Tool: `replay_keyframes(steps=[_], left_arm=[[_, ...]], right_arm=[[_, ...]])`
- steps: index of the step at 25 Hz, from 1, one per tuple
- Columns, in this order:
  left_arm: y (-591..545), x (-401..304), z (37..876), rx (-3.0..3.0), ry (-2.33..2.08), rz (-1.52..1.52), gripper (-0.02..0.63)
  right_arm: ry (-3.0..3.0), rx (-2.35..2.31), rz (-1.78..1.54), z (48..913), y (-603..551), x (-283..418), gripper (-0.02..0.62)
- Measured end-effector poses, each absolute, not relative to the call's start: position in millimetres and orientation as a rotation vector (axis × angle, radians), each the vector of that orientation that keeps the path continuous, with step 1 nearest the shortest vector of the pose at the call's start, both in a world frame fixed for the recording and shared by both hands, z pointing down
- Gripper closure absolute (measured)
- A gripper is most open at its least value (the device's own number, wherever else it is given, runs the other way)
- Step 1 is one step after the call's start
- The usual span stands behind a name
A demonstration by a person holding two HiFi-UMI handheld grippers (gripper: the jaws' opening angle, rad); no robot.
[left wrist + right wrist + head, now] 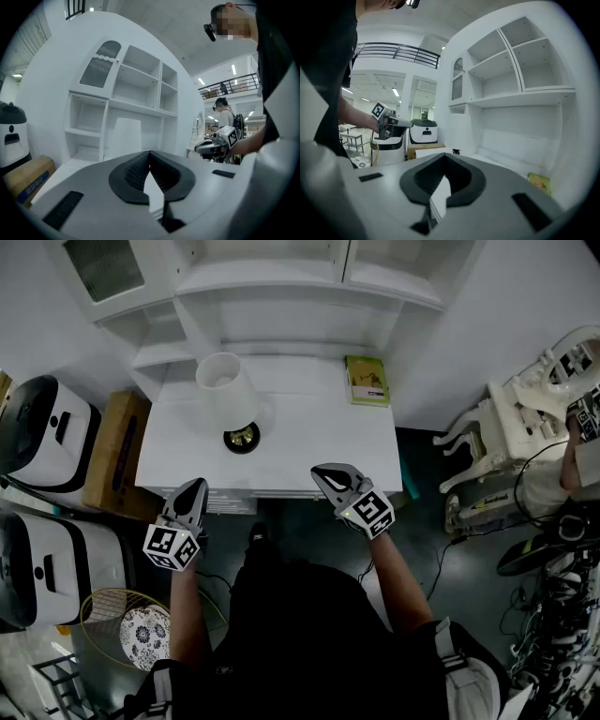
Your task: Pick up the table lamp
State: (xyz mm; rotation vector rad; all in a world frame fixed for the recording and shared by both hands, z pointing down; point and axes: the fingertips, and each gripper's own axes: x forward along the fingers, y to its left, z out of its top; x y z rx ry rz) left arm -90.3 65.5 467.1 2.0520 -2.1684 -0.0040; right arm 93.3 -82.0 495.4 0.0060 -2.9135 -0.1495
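**Left tongs [194, 486], right tongs [323, 472] closed on nothing; lamp [228, 390] untouched**

Nearest, both tongs held about level at the front edge of the white surface [319, 442], tips pressed together, nothing between them. Left tongs by the front-left corner, right tongs near the middle of the edge. Farther in, left of centre: lamp, upright on the surface, white shade above a dark round base, well apart from both tongs. Toward the back right: green book [367, 381], lying flat. Behind everything, white shelves [281, 282].
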Motion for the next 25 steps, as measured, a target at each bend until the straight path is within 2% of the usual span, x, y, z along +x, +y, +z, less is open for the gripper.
replay_keyframes(steps=[21,22,25], left_arm=[[29,-97,486,2.107,-2.184,0.016,0.592],[26,-101,491,2.115,-2.193,0.019,0.574],[6,-119,512,2.113,-2.172,0.041,0.451]], right_arm=[[-2.909,0.067,-0.098,503,-98,105,0.588],[-2.897,0.075,-0.096,506,-99,105,0.588],[-2.866,0.135,-0.090,508,-106,104,0.588]])
